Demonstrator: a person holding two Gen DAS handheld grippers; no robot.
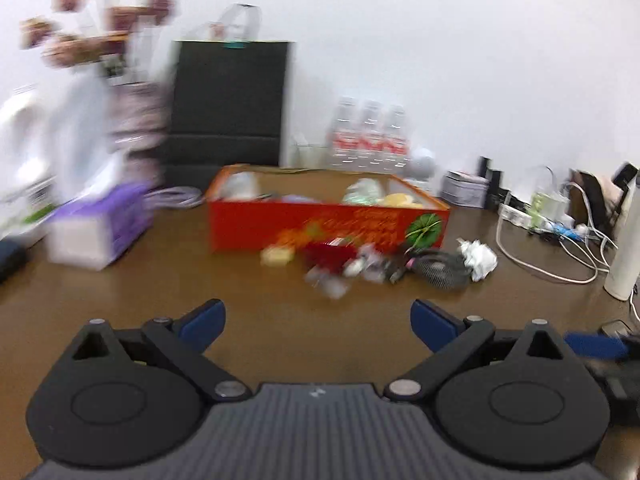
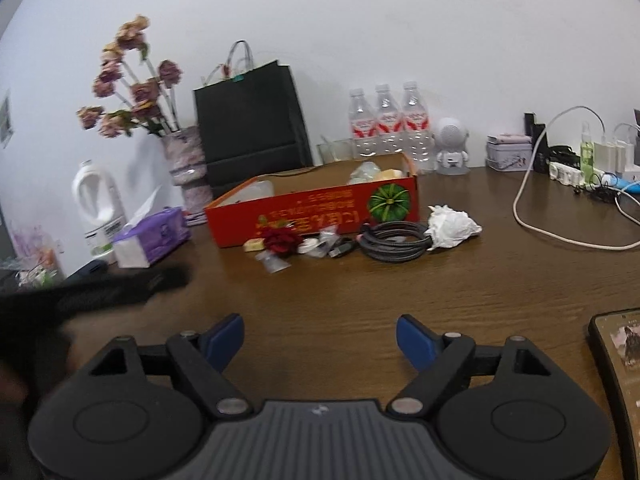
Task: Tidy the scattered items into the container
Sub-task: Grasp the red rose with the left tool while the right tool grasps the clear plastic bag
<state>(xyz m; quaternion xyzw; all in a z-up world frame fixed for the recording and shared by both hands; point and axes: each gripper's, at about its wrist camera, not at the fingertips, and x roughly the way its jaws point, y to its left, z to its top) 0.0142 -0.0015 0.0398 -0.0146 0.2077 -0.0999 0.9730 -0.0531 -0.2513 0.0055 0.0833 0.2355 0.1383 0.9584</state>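
Observation:
A red cardboard box (image 2: 312, 216) (image 1: 320, 228) with a green pumpkin picture stands on the brown table and holds several items. In front of it lie a small yellow block (image 2: 253, 245), a dark red rose (image 2: 280, 240), small clear packets (image 2: 272, 262), a coiled black cable (image 2: 394, 242) (image 1: 440, 268) and a crumpled white tissue (image 2: 450, 226) (image 1: 478, 258). My left gripper (image 1: 318, 324) is open and empty, well short of the items; its view is blurred. My right gripper (image 2: 320, 344) is open and empty over bare table. The left gripper shows as a black blur at the left of the right wrist view (image 2: 100, 292).
A purple tissue box (image 2: 150, 236), white jug (image 2: 98, 208), vase of dried flowers (image 2: 188, 168) and black paper bag (image 2: 250, 124) stand at the back left. Three water bottles (image 2: 386, 124), a speaker figure (image 2: 452, 148), a power strip with cables (image 2: 568, 172) and a phone (image 2: 620, 356) are on the right.

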